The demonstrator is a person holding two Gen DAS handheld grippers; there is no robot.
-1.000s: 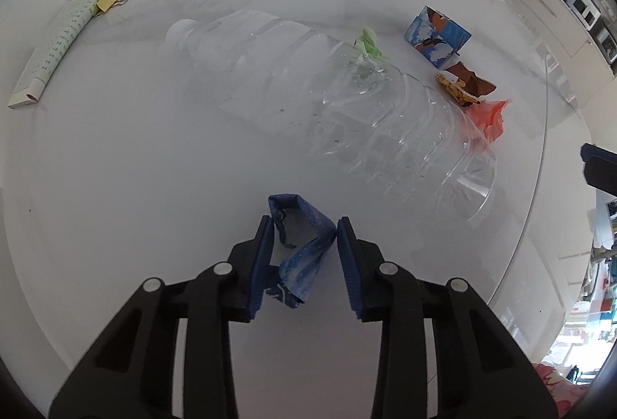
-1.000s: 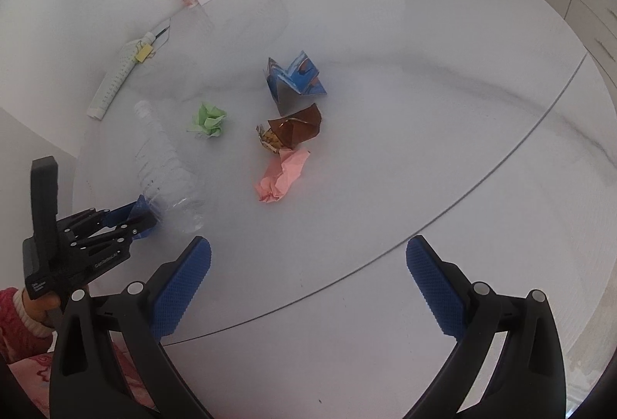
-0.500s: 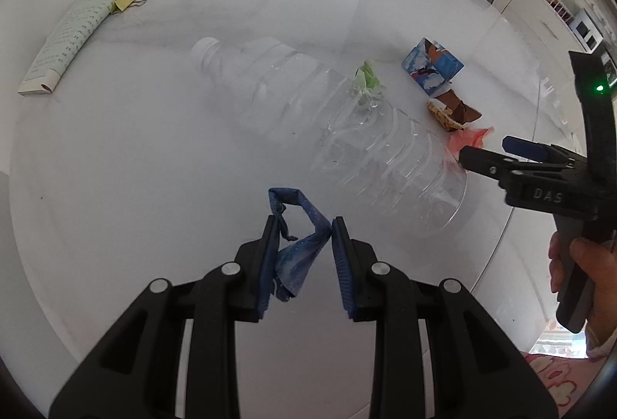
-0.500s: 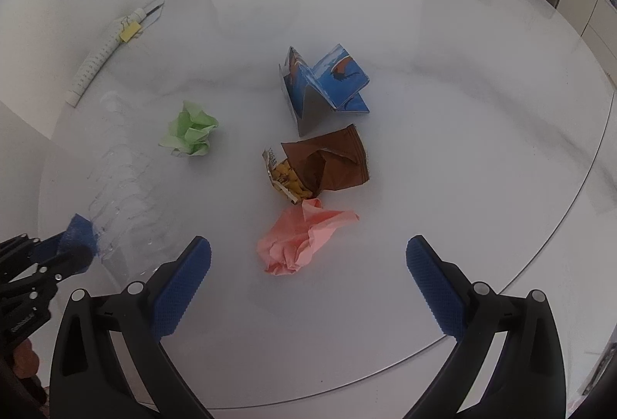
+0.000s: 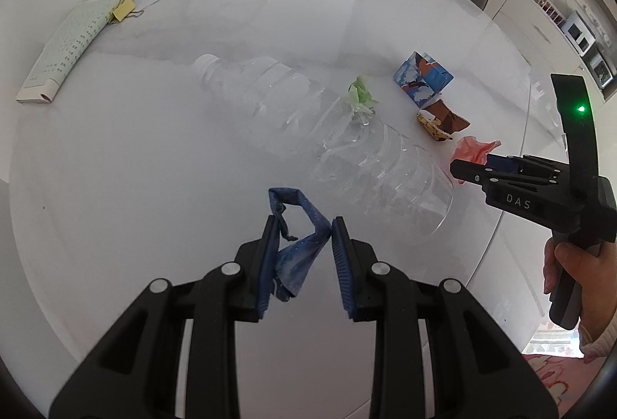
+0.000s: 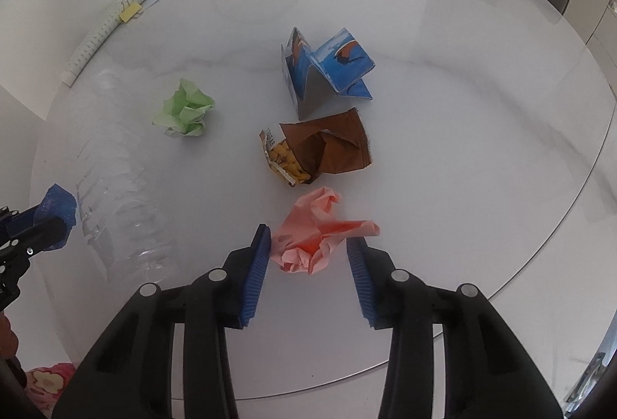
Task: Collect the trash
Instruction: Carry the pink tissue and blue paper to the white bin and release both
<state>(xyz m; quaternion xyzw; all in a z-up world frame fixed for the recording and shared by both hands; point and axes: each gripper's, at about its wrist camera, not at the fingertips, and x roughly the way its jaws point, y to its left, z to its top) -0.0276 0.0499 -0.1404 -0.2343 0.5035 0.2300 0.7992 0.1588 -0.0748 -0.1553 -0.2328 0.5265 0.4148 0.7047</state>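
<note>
A blue wrapper (image 5: 295,245) is pinched by the left gripper (image 5: 302,261). The right gripper (image 6: 308,265) fingers are closing around pink paper (image 6: 316,238), not yet squeezed. Near the bottle (image 5: 320,133), green paper (image 6: 185,108), snack bag (image 6: 320,149) and carton (image 6: 327,72) are left.

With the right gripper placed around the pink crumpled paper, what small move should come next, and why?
Probably finish the squeeze. The right gripper is closing with the pink crumpled paper between its pads, but the right pad does not yet seem to press on it. Lift only once both do. The left gripper already holds a blue wrapper, so it need not act.
</note>
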